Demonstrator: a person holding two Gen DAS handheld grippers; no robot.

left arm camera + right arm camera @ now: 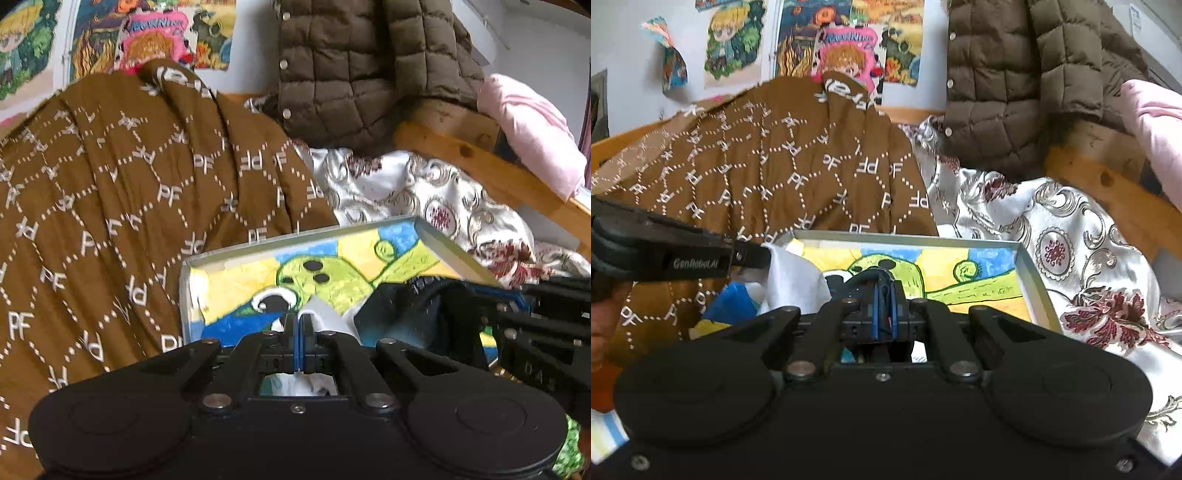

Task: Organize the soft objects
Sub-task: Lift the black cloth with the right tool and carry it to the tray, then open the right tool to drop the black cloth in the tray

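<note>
Both grippers clamp cloth over the tray [1030, 269]: left [299, 325] white, right [885, 291] dark (jaws fully closed).

Right tongs [885, 295] shut, perhaps on dark fabric [866, 279], over painted tray [1030, 273].

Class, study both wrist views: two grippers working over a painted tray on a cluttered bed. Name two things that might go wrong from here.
1. The left gripper pinches white cloth and the right gripper a dark garment, close together over the tray; the fabrics may tangle or the grippers collide.
2. The tray lies tilted on rumpled floral bedding, so dragging cloth could tip or slide it.
</note>
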